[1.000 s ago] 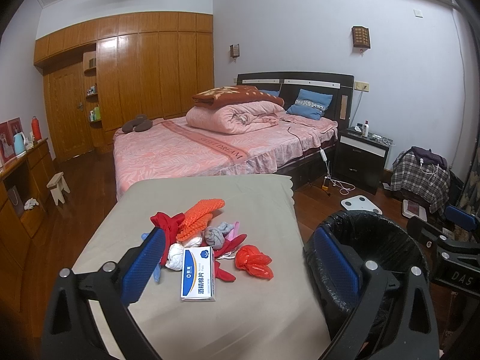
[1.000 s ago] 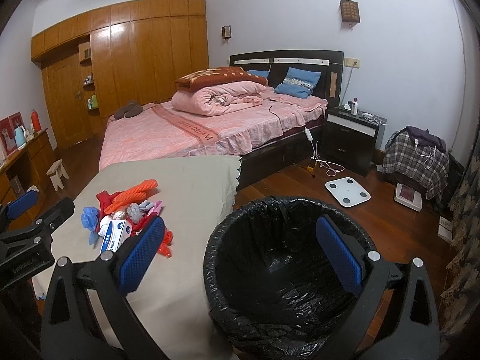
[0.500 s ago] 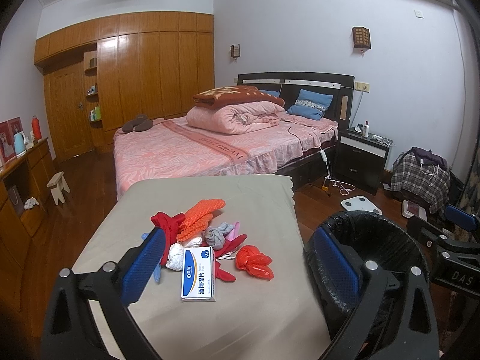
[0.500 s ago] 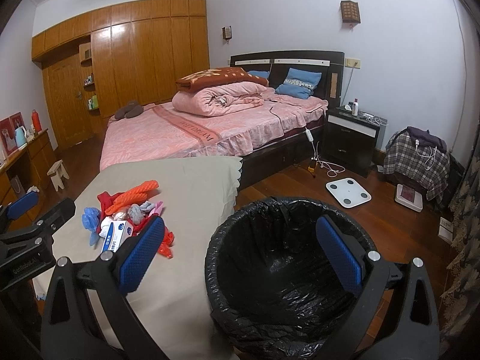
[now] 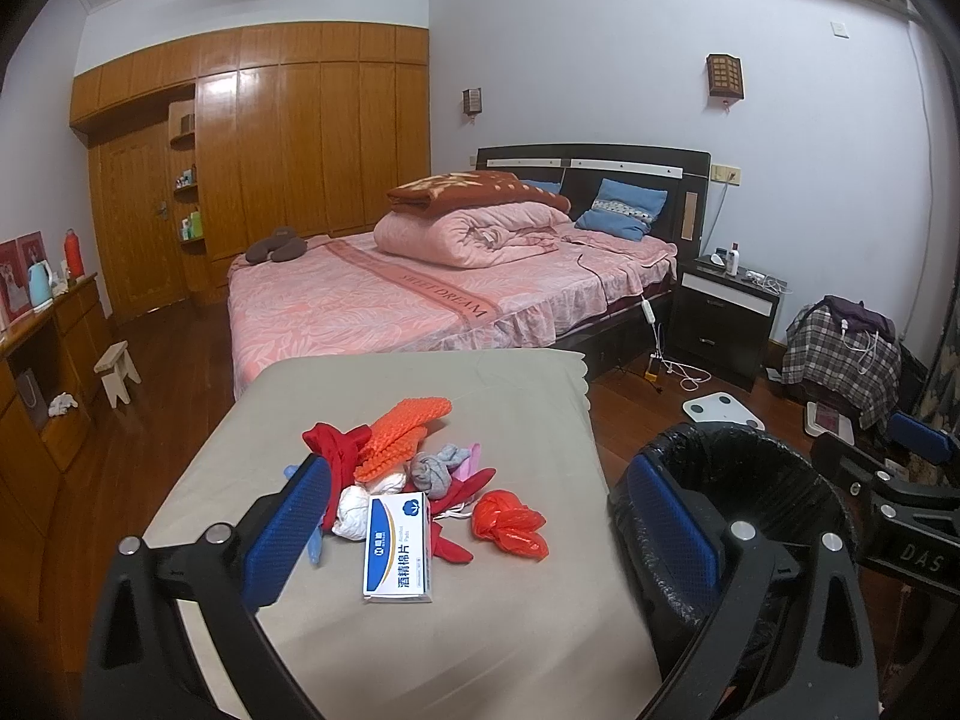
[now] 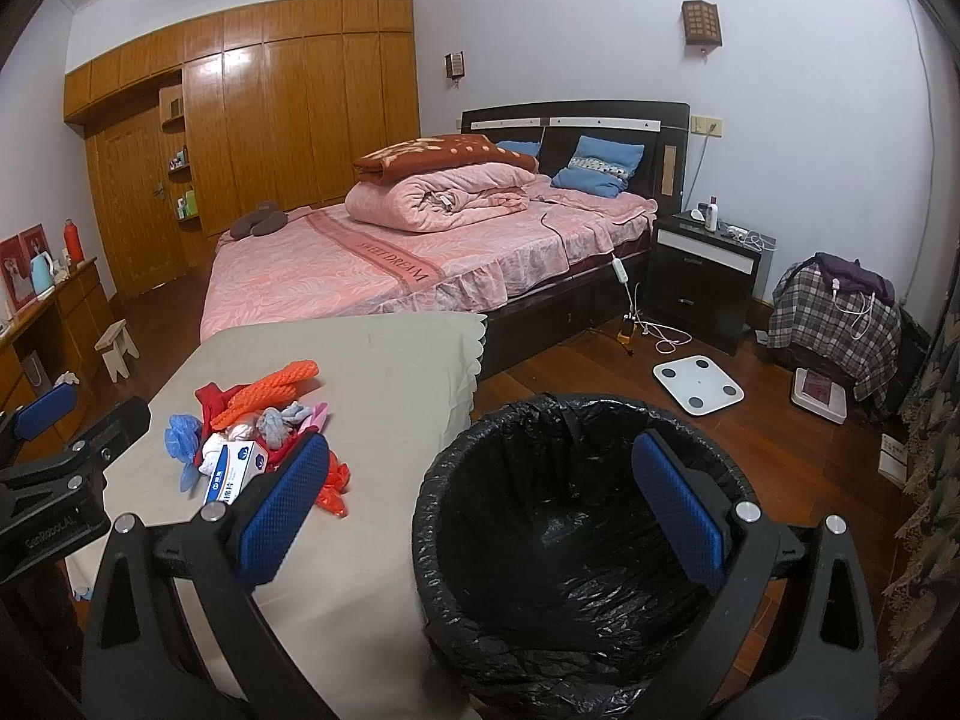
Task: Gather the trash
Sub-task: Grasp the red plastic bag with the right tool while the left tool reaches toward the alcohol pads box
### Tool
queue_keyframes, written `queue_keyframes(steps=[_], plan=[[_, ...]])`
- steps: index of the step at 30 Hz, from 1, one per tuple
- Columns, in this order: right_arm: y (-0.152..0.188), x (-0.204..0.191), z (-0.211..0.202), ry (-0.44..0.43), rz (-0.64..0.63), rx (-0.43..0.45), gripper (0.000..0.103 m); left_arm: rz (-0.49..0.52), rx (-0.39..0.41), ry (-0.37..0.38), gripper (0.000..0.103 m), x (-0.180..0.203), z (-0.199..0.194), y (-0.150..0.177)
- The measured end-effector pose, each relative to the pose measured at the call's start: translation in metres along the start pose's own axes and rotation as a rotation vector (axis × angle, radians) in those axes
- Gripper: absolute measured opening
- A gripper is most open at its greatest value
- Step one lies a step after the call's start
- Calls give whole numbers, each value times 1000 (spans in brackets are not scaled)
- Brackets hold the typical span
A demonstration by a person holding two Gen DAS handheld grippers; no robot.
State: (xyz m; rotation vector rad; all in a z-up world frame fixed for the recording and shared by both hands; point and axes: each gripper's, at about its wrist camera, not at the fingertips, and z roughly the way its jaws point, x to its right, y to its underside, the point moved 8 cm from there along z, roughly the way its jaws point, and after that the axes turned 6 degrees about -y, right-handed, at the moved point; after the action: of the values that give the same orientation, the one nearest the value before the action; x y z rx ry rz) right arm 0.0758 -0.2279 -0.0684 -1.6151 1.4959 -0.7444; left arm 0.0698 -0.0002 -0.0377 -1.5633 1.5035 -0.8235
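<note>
A pile of trash lies on the beige-covered table: a white and blue box of alcohol pads, a crumpled red bag, an orange knitted piece, red cloth, a grey rag and a white wad. The pile also shows in the right wrist view. My left gripper is open and empty, above the table's near part. My right gripper is open and empty, above the black-lined trash bin, which stands right of the table.
A pink bed stands beyond the table. A black nightstand, a white scale on the wooden floor and a plaid-covered heap are to the right. A wooden dresser and a small stool are at left.
</note>
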Motion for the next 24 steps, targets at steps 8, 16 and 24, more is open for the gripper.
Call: queue_keyframes(steps=[8,16,24], plan=[[-1,-7,9,-14,1,5,98,-13,-4,-8,97,-15,3,-3],[7,-45,57,-82,-38,0,98,-41,-35,-129,97,-62,38,12],[29,-81,126,-180,-50,-67,98,-19,-90,-224,97,-105,86,50]])
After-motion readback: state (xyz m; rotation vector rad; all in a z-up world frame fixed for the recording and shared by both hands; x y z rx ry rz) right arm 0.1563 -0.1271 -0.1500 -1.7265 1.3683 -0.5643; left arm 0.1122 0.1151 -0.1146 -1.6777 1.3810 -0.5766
